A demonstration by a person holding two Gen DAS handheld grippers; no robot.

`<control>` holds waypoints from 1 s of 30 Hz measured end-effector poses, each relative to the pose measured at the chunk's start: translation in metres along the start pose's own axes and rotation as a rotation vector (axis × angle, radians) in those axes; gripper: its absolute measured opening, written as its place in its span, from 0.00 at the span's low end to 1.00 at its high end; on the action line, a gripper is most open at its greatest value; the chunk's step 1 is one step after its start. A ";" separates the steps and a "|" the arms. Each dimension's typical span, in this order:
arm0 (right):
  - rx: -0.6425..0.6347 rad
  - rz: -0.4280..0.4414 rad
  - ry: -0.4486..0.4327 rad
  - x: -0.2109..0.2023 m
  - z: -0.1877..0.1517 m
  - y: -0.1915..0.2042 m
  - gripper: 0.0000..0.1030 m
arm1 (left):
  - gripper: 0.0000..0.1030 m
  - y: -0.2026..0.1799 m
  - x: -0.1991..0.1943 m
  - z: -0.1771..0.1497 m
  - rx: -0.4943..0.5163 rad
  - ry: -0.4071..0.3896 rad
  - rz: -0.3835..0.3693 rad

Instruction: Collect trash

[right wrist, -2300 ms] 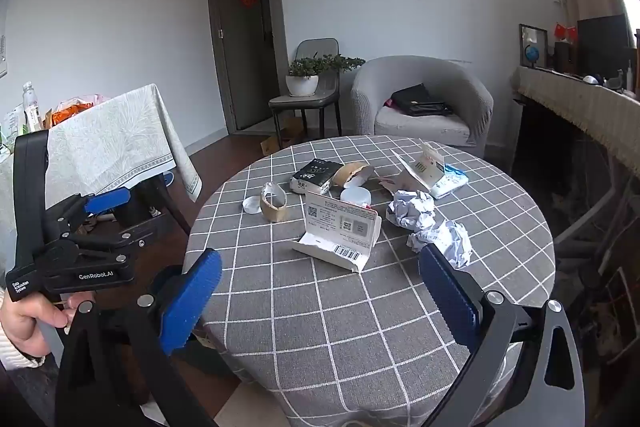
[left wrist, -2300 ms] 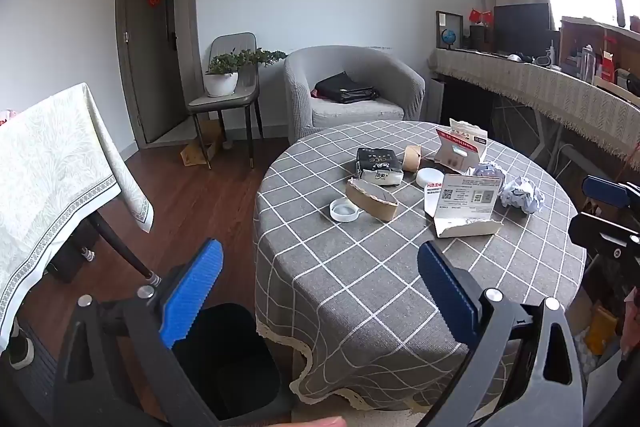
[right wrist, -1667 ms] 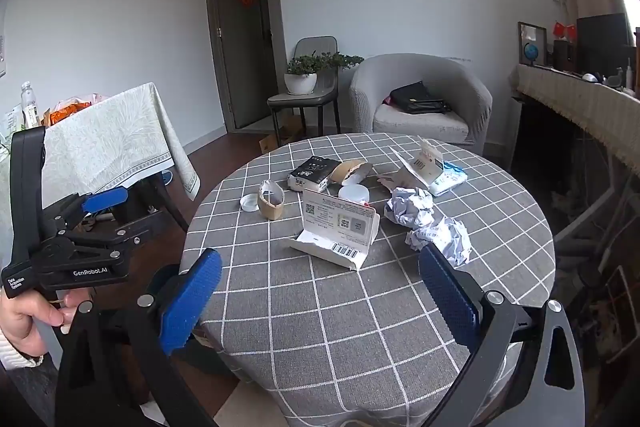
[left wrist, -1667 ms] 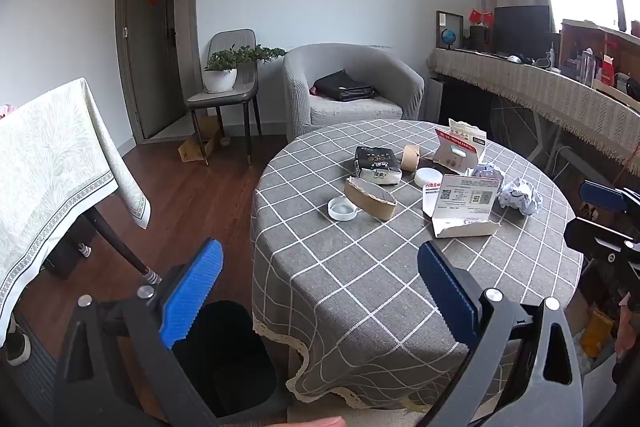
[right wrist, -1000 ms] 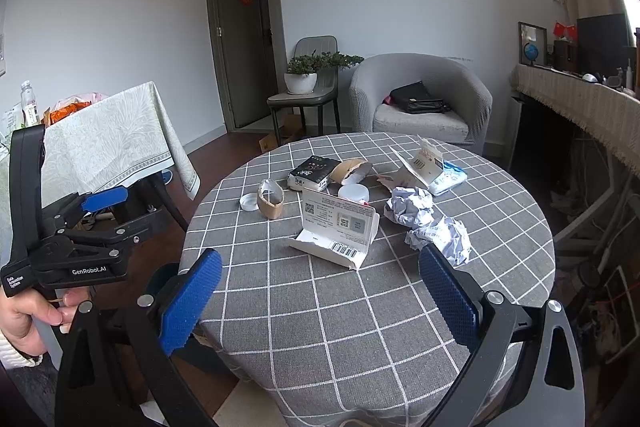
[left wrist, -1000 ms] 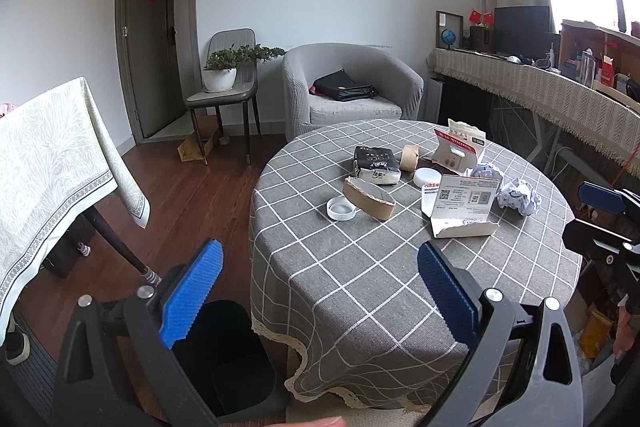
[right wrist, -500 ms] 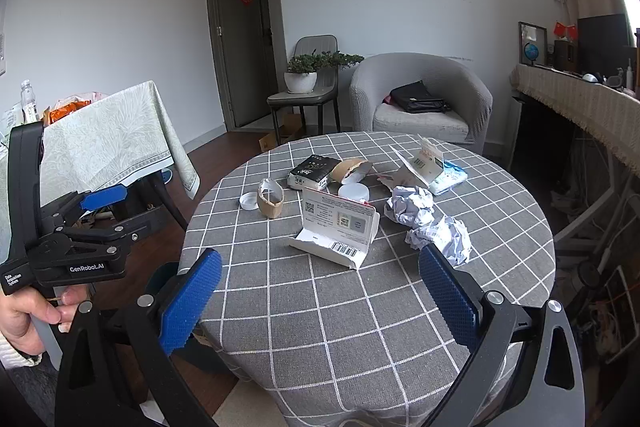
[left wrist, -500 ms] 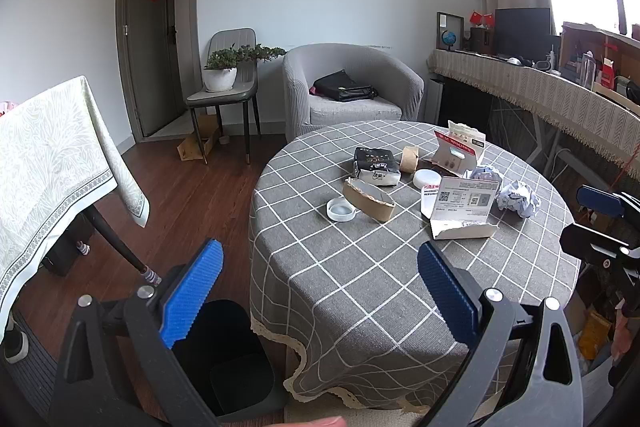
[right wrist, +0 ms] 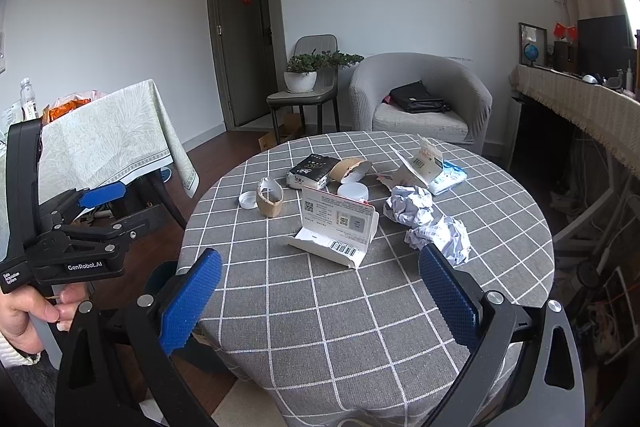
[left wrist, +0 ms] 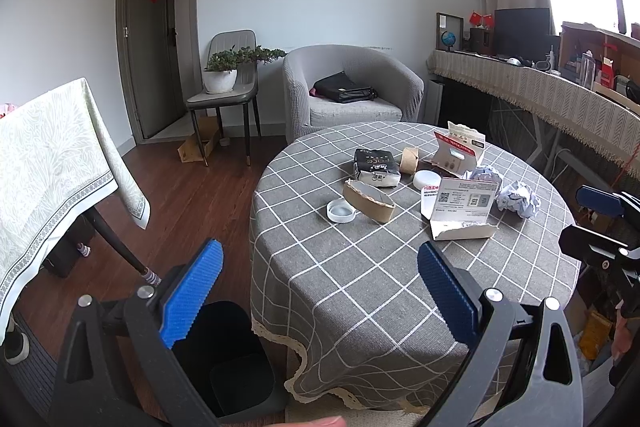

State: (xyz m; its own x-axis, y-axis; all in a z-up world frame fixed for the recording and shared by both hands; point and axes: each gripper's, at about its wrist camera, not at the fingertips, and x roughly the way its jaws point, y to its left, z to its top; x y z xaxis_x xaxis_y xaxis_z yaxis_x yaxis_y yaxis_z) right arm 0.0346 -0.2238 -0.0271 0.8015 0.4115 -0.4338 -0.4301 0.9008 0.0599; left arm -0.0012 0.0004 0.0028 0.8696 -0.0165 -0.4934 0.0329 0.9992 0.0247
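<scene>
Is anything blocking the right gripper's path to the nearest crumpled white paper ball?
Nothing visible does. The right gripper is open over the near edge of the grey checked tablecloth, and only bare cloth lies before the crumpled white paper ball.

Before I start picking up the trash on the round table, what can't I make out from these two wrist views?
- Black bin, left wrist view: partly hidden behind the left gripper fingers; its contents are too dark to tell.
- Same bin, right wrist view: almost wholly hidden by the right gripper and the table edge.
- Crumpled paper, right wrist view: its near edge is covered by a finger.
- White box: print too small to read.
</scene>
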 end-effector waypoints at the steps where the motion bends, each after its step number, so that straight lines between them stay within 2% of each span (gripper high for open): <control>1: 0.000 0.000 0.000 0.000 0.000 0.000 0.97 | 0.97 0.000 0.000 0.000 -0.002 0.001 -0.002; 15: 0.000 -0.011 0.007 -0.003 -0.002 -0.006 0.97 | 0.97 -0.002 -0.002 0.001 0.009 -0.006 -0.014; 21: 0.011 -0.035 0.014 -0.004 0.000 -0.013 0.97 | 0.96 -0.010 -0.004 0.004 0.049 -0.013 -0.012; 27: 0.023 -0.039 0.010 -0.001 0.004 -0.023 0.97 | 0.96 -0.021 0.003 0.008 0.073 -0.006 -0.056; 30: 0.013 -0.053 0.022 0.002 0.004 -0.028 0.97 | 0.96 -0.031 0.013 0.010 0.095 0.025 -0.093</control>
State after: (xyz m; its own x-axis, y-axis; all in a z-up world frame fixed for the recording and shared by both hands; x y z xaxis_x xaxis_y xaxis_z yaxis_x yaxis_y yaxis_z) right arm 0.0500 -0.2478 -0.0259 0.8137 0.3598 -0.4566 -0.3816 0.9231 0.0473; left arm 0.0143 -0.0310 0.0041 0.8482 -0.1065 -0.5189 0.1602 0.9853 0.0597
